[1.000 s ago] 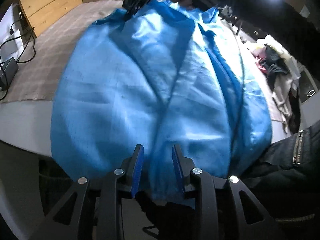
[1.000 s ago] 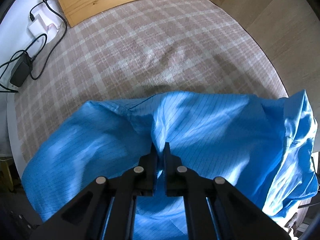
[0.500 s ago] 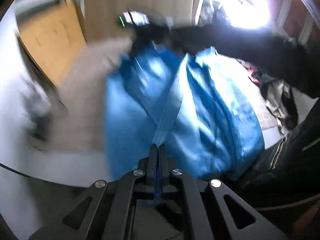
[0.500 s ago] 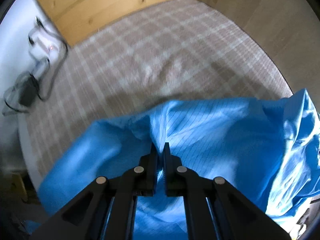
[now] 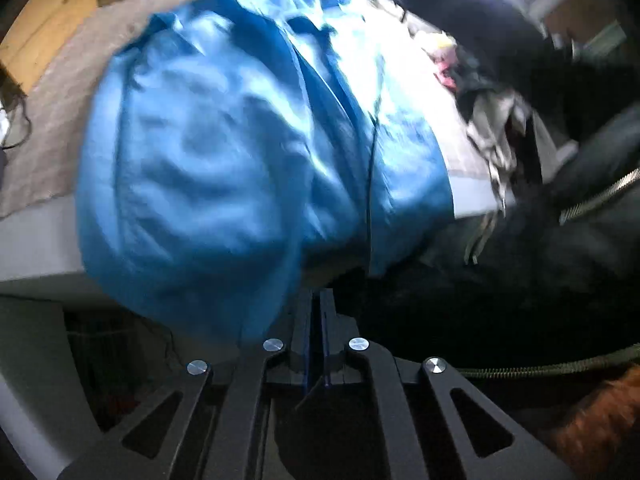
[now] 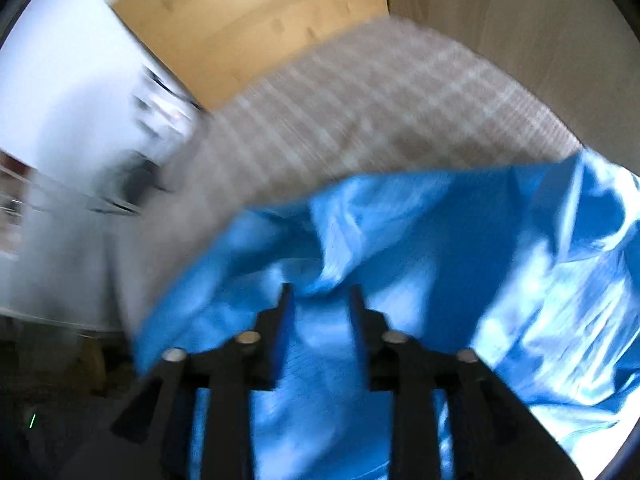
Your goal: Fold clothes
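Note:
A shiny blue garment (image 5: 224, 160) lies bunched on the bed, its near edge hanging over the side. In the left wrist view my left gripper (image 5: 317, 300) is just below that hanging edge. Its jaws are almost together and opening, with a thin dark slit and no cloth visible between them. In the right wrist view the garment (image 6: 440, 260) spreads under my right gripper (image 6: 320, 300). Those jaws are apart and opening, and a ridge of cloth sits between the fingertips without the pads pressing on it. Both views are blurred.
The bed has a plaid cover (image 6: 380, 112) and a wooden headboard (image 6: 248, 20). Blurred cables and a charger (image 6: 136, 176) lie at its left edge. A heap of other clothes (image 5: 492, 120) sits to the right. A person's dark zipped jacket (image 5: 580, 220) fills the lower right.
My right gripper, shut on a fold of the garment before, has spread its jaws and lifted back. My left gripper closed at the hem and rose; the cloth has slackened and bunched.

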Demonstrator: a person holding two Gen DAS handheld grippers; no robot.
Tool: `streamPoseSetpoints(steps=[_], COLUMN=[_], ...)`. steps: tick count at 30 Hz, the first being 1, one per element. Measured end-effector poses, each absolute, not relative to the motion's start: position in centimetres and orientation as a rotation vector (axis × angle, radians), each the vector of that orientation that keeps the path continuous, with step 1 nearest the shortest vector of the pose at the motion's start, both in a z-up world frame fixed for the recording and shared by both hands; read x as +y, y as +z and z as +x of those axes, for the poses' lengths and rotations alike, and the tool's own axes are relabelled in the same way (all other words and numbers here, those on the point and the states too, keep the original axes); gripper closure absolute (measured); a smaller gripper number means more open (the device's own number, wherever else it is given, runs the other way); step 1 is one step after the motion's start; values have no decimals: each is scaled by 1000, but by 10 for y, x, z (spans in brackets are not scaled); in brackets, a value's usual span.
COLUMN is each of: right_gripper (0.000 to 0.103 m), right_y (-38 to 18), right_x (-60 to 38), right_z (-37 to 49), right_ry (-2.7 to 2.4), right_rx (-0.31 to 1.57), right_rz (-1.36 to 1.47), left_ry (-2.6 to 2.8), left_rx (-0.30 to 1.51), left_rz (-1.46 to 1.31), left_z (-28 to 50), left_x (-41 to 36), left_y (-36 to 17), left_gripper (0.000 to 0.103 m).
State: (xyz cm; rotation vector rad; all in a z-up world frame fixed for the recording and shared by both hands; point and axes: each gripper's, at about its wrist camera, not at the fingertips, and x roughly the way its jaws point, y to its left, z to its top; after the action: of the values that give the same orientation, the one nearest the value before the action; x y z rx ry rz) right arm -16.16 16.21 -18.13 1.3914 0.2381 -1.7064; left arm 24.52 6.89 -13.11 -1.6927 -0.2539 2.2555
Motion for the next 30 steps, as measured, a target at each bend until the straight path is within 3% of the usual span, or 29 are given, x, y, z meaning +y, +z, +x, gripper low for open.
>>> streamPoseSetpoints(steps=[5,10,18,19,20,21,22,23,28,30], right_gripper=[55,55,55,57,72,96,100,100,100,99], right_y=[-169,-208,-230,-236,-243,-248,-249,-250,-240,-249], right_x=[200,220,182,184,184,185,188,191,221,218], right_z=[-208,-263,-291,-294,-298,-300,-301,-301,-313,-312], right_ry=[-1972,-2071,-2029,-2016,-2001,-1985,-1980,-1980,-2093,-2068], right_rx=[254,147,171,159,143,131,125,121,29,115], right_rz=[1365,1558,1606,1624,1641,1648,1637,1620,1514,1571], left_ry=[2482,2572,2512,2516,2520,2524,2535,2562,2721,2737], left_rx=[-124,-258,-265,-277,-290,-305,-309,-308,-327,-314], left_rz=[-1643,-1589,-1635,-1645,-1654,-1659,-1666,-1659,-1612,-1627], left_z=[171,56,-61,-70,-77,-82,-86,-89,-92,-89], left_x=[20,-26,-20,-23,-26,-30,-34,-42,-83,-93], left_y=[-136,-158,-192,-197,-201,-205,-208,-207,-191,-185], left_gripper=[95,95,74,74,74,78,93,97,97,97])
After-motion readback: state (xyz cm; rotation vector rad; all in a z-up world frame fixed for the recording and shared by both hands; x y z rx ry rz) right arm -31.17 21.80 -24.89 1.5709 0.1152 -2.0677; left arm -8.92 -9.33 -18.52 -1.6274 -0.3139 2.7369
